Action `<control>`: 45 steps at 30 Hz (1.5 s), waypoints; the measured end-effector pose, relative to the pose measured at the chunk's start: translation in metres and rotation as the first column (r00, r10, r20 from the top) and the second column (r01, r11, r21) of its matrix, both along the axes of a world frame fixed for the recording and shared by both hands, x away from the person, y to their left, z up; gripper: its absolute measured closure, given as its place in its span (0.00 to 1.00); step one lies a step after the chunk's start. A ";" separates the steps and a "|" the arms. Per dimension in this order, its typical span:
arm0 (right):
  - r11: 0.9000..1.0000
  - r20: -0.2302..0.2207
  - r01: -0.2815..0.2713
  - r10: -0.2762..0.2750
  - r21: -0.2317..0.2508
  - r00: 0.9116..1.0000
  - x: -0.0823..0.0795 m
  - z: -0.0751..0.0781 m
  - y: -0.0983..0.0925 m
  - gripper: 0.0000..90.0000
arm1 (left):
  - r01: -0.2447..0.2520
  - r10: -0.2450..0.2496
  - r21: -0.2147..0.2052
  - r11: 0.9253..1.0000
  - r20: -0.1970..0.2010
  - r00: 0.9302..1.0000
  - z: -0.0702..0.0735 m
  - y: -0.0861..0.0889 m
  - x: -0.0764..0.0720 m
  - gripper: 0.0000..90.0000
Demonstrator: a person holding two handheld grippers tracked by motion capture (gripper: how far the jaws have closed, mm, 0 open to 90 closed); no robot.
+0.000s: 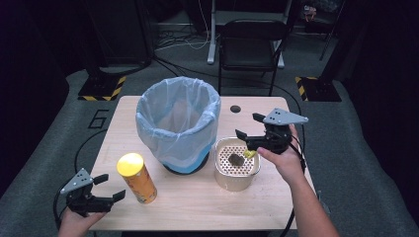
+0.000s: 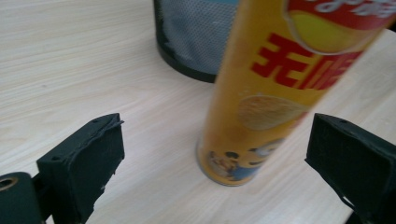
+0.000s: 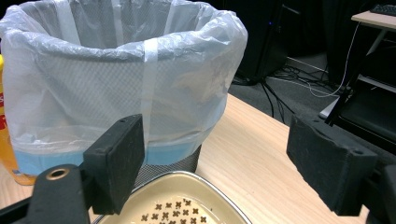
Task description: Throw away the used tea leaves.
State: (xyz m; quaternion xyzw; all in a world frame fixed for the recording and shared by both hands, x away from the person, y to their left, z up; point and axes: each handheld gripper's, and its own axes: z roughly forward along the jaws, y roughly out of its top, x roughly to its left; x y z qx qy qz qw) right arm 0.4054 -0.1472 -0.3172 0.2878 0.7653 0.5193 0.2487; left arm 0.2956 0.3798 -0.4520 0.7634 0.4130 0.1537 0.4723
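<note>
A yellow chip can [image 1: 136,177] stands upright on the table's front left. My left gripper [image 1: 111,186] is open just left of it. In the left gripper view the can [image 2: 261,93] rises between and beyond the wide-apart jaws of that gripper [image 2: 219,140], untouched. A bin with a pale plastic liner [image 1: 178,123] stands mid-table. To its right is a beige perforated basket [image 1: 225,178] holding a dark lump [image 1: 235,159] and a small yellow piece [image 1: 249,154]. My right gripper [image 1: 248,126] hovers open above the basket's far right edge, facing the bin [image 3: 116,70], its jaws [image 3: 223,151] empty.
The wooden table [image 1: 197,207] has a small round hole [image 1: 235,108] at its back. A black folding chair [image 1: 252,44] and cables sit on the floor behind. The basket rim [image 3: 187,179] lies just under the right gripper.
</note>
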 end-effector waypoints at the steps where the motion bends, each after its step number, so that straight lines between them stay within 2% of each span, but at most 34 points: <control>1: 1.000 -0.004 0.004 -0.004 0.001 1.000 -0.001 -0.001 -0.001 0.21 | 0.003 -0.003 0.000 1.000 0.007 1.000 0.000 -0.001 -0.001 0.04; 3: 1.000 -0.001 0.009 -0.009 -0.001 1.000 -0.002 -0.002 -0.004 0.21 | 0.009 -0.009 -0.013 1.000 0.010 1.000 -0.002 -0.006 -0.004 0.03; 7: 0.999 -0.009 0.021 -0.021 0.028 1.000 -0.003 -0.007 -0.010 0.21 | 0.044 -0.044 0.005 0.999 0.014 0.999 -0.006 -0.013 -0.007 0.03; 10: 0.999 -0.016 0.026 -0.026 0.034 1.000 -0.003 -0.009 -0.013 0.21 | 0.058 -0.058 0.002 0.998 0.001 0.998 -0.009 -0.018 -0.006 0.03; 11: 0.999 -0.021 0.028 -0.027 0.031 0.999 -0.003 -0.010 -0.014 0.21 | 0.064 -0.064 -0.002 0.998 0.007 0.998 -0.010 -0.020 -0.005 0.03; 13: 0.999 -0.022 0.031 -0.030 0.030 0.999 -0.002 -0.011 -0.016 0.21 | 0.073 -0.073 -0.002 0.997 -0.014 0.997 -0.009 -0.024 -0.005 0.03; 15: 0.999 -0.024 0.034 -0.034 0.027 0.999 -0.003 -0.013 -0.017 0.21 | 0.090 -0.090 0.024 0.996 -0.011 0.996 -0.008 -0.026 -0.001 0.03; 18: 0.999 -0.027 0.039 -0.038 0.028 0.999 -0.003 -0.014 -0.018 0.21 | 0.098 -0.098 0.025 0.995 -0.013 0.995 -0.007 -0.031 0.004 0.03; 20: 0.998 -0.031 0.045 -0.044 0.036 0.999 -0.003 -0.015 -0.019 0.21 | 0.100 -0.100 0.008 0.995 -0.018 0.995 -0.009 -0.035 0.008 0.03; 22: 0.999 -0.027 0.042 -0.041 0.032 0.999 -0.004 -0.015 -0.021 0.21 | 0.110 -0.110 0.025 0.994 -0.017 0.994 -0.009 -0.037 0.011 0.03; 25: 0.998 -0.029 0.049 -0.048 0.040 0.998 -0.004 -0.015 -0.024 0.21 | 0.095 -0.095 0.023 0.995 0.007 0.995 -0.013 -0.041 0.014 0.03; 26: 0.998 -0.026 0.051 -0.050 0.038 0.998 -0.004 -0.015 -0.025 0.21 | 0.099 -0.099 0.013 0.995 -0.010 0.995 -0.013 -0.042 0.014 0.03; 27: 0.998 -0.026 0.054 -0.053 0.044 0.998 -0.004 -0.016 -0.025 0.21 | 0.097 -0.097 0.028 0.995 0.008 0.995 -0.013 -0.042 0.016 0.03; 30: 0.997 -0.031 0.061 -0.060 0.047 0.998 -0.004 -0.017 -0.028 0.21 | 0.088 -0.089 0.029 0.996 0.026 0.996 -0.016 -0.043 0.018 0.03; 31: 0.997 -0.031 0.061 -0.059 0.049 0.998 -0.004 -0.018 -0.029 0.21 | 0.082 -0.082 0.017 0.997 0.024 0.996 -0.017 -0.045 0.018 0.03; 32: 0.997 -0.034 0.063 -0.061 0.050 0.998 -0.005 -0.019 -0.029 0.21 | 0.089 -0.090 0.026 0.996 0.029 0.996 -0.018 -0.044 0.020 0.03; 33: 0.997 -0.031 0.063 -0.062 0.053 0.998 -0.004 -0.020 -0.030 0.21 | 0.078 -0.078 -0.002 0.997 0.016 0.997 -0.019 -0.045 0.019 0.03; 35: 0.996 -0.038 0.073 -0.071 0.056 0.997 -0.005 -0.022 -0.031 0.21 | 0.079 -0.079 -0.010 0.997 0.023 0.997 -0.021 -0.045 0.020 0.04; 37: 0.996 -0.033 0.078 -0.076 0.047 0.997 -0.005 -0.023 -0.033 0.21 | 0.061 -0.061 -0.012 0.998 0.041 0.997 -0.023 -0.047 0.020 0.04; 39: 0.995 -0.026 0.090 -0.089 0.038 0.996 -0.005 -0.026 -0.035 0.21 | 0.075 -0.075 -0.007 0.997 0.038 0.996 -0.025 -0.045 0.021 0.06; 40: 0.994 -0.030 0.098 -0.097 0.039 0.995 -0.006 -0.027 -0.035 0.21 | 0.064 -0.063 -0.020 0.998 0.047 0.997 -0.027 -0.047 0.021 0.06; 41: 0.994 -0.032 0.101 -0.099 0.041 0.995 -0.007 -0.028 -0.036 0.21 | 0.070 -0.069 -0.012 0.997 0.040 0.997 -0.026 -0.046 0.021 0.06; 42: 0.994 -0.031 0.100 -0.099 0.043 0.995 -0.007 -0.030 -0.037 0.21 | 0.062 -0.061 -0.020 0.998 0.052 0.997 -0.028 -0.047 0.022 0.06; 43: 0.993 -0.034 0.105 -0.103 0.048 0.994 -0.007 -0.032 -0.038 0.21 | 0.070 -0.070 -0.006 0.998 0.047 0.996 -0.028 -0.047 0.023 0.07; 45: 0.992 -0.037 0.112 -0.110 0.055 0.993 -0.008 -0.035 -0.039 0.21 | 0.066 -0.065 -0.020 0.998 0.053 0.996 -0.031 -0.049 0.024 0.08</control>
